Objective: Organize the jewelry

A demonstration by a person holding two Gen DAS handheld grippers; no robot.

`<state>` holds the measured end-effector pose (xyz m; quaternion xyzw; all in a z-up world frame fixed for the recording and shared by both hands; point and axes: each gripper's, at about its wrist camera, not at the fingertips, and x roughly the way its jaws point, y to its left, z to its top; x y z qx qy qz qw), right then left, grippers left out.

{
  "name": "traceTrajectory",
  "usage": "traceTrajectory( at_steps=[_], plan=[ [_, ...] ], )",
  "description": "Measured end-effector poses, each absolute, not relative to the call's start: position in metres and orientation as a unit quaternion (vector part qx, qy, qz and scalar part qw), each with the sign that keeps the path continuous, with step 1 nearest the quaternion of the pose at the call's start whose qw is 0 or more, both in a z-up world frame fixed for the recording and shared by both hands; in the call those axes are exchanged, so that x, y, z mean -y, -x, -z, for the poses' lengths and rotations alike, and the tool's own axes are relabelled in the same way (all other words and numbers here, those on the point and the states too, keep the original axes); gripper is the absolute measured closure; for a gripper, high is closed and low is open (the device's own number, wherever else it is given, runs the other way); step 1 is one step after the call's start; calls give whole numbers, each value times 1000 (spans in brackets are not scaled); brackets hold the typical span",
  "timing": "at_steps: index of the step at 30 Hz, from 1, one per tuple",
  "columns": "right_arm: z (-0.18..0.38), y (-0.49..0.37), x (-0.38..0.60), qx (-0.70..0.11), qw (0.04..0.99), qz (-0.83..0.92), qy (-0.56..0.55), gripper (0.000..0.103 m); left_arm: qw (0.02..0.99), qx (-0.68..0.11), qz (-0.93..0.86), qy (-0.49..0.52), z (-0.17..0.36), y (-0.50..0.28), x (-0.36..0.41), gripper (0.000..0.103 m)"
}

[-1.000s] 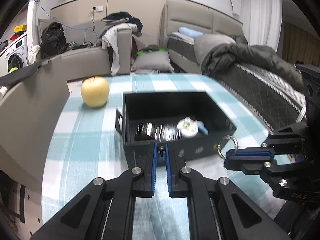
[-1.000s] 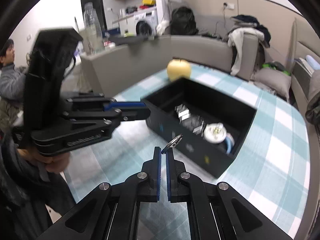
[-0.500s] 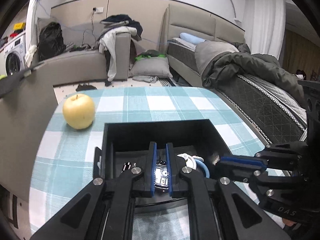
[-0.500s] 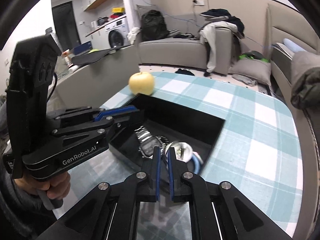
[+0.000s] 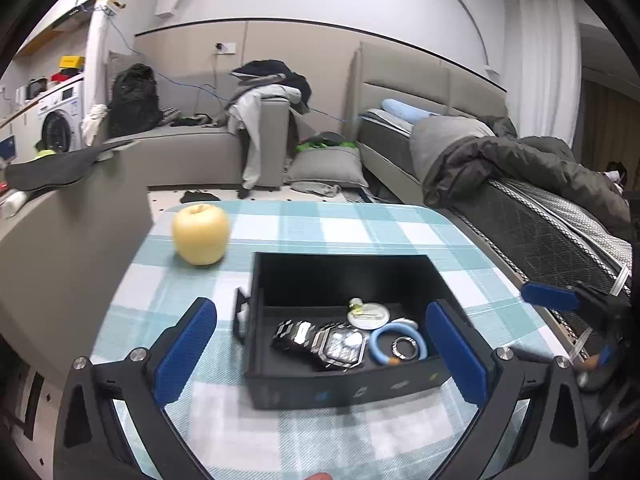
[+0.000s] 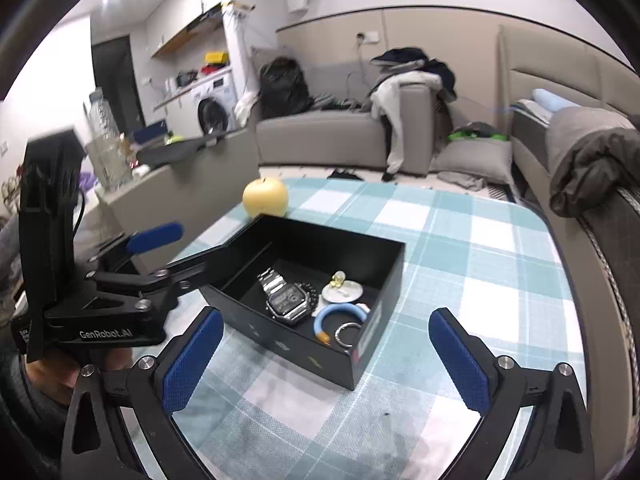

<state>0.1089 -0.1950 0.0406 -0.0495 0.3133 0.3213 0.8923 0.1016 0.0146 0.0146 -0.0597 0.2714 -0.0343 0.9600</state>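
Note:
An open black box [image 5: 340,390] [image 6: 280,342] sits on the checked table. Inside lie a metal watch [image 5: 338,345] [image 6: 286,300], a blue bangle [image 5: 378,346] [image 6: 340,312], a silver ring [image 5: 404,347] [image 6: 346,332] and a white round piece [image 5: 369,314] [image 6: 344,292]. My left gripper [image 5: 320,354] is open and empty, above the box's near side. My right gripper [image 6: 328,364] is open and empty, over the box's near corner. The right gripper's blue fingertip [image 5: 550,296] shows at the right of the left wrist view; the left gripper [image 6: 152,256] shows at the left of the right wrist view.
A yellow apple [image 5: 201,234] [image 6: 265,198] stands on the table [image 5: 280,440] beyond the box's far left corner. A grey counter [image 5: 68,240] borders the table on the left, a bed [image 5: 540,208] on the right. A sofa with clothes stands behind.
Both grippers have opened and pulled up and back from the box. The silver ring the right gripper held now lies in the box beside the blue bangle.

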Motion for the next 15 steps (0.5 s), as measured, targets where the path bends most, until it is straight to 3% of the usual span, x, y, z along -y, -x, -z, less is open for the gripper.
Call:
traceTrajectory(
  at_steps=[15],
  plan=[
    [-53, -90, 203, -287, 905, -313, 23, 0, 963, -264, 20, 42, -22, -83, -18, 1]
  ],
)
